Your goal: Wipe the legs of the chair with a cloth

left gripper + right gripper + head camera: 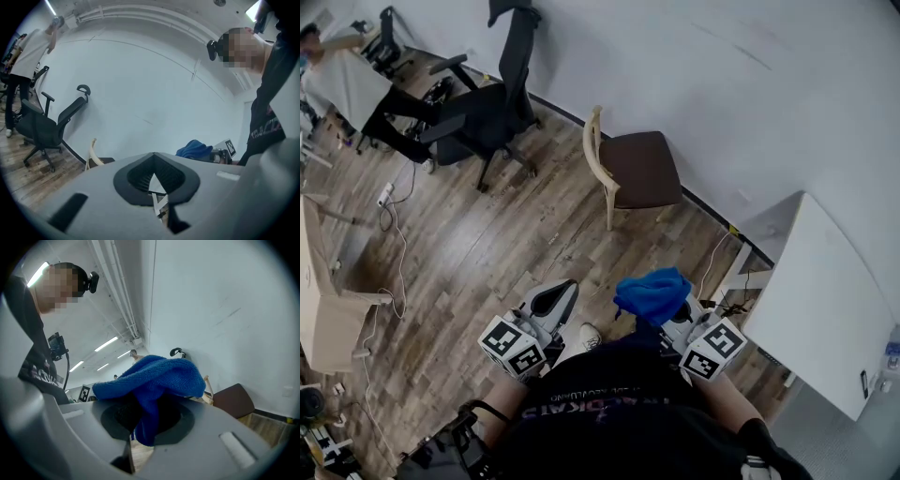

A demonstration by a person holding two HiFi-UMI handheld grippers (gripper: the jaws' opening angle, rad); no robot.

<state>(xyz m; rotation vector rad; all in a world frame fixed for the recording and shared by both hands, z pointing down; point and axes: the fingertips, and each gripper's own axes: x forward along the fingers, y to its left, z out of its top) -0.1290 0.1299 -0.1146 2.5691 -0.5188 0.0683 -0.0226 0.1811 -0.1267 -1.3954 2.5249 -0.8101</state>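
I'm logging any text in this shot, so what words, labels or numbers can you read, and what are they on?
"TRAC": seemingly the start of the print on the person's dark shirt; the rest is too blurred to read.
Marker cubes: only black-and-white squares, no letters.
No other text shows.

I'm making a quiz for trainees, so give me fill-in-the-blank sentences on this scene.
The cloth in the right claw is ___. The left claw holds ___. The wooden chair by the wall has a ___ seat.
Missing words: blue; nothing; brown.
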